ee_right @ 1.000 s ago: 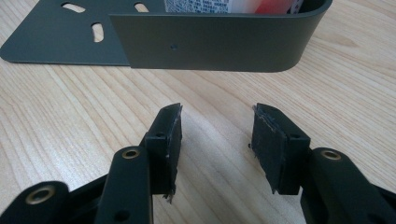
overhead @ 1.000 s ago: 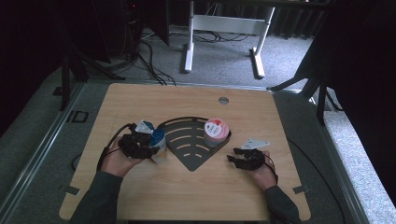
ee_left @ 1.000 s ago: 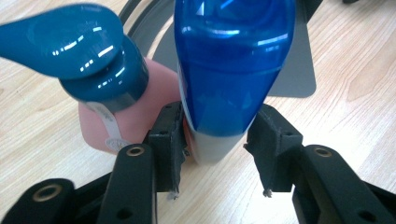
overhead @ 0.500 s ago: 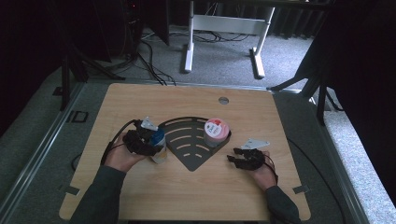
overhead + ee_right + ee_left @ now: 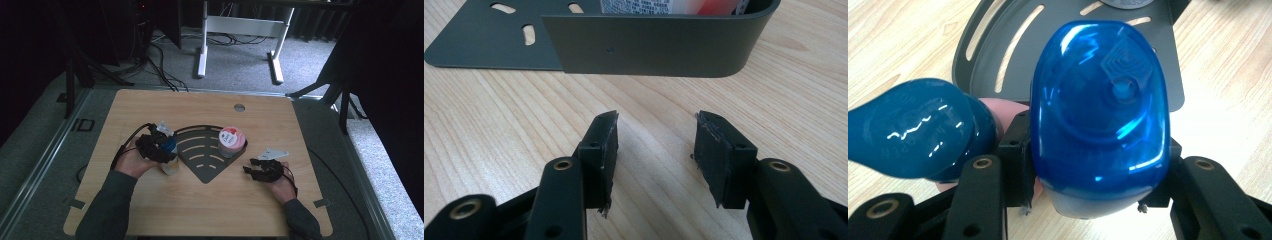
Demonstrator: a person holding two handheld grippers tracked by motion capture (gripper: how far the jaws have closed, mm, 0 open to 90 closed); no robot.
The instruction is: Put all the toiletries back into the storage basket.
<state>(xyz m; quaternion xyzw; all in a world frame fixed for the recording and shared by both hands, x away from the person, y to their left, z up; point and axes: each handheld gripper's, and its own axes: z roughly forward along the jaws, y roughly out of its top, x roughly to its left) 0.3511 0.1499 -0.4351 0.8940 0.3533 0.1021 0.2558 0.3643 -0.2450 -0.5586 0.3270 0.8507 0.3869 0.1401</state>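
A pale bottle (image 5: 171, 165) with a blue cap (image 5: 1098, 115) stands on the wooden table just left of the dark fan-shaped tray (image 5: 205, 167). My left gripper (image 5: 163, 150) is shut on the cap, its pads pressing both sides (image 5: 1093, 155). A second glossy blue piece (image 5: 913, 130) lies beside the cap on the left; I cannot tell what it is. A cup with a pink and red lid (image 5: 231, 141) sits in the tray's right corner. My right gripper (image 5: 256, 168) rests on the table right of the tray, open and empty (image 5: 654, 150), facing the tray's wall (image 5: 649, 45).
A round metal grommet (image 5: 239, 107) sits near the table's far edge. White desk legs (image 5: 202, 45) and cables (image 5: 160, 65) are on the floor beyond. Bare wood lies in front of the tray.
My left hand has edged slightly toward the tray with the bottle. The right hand has not moved.
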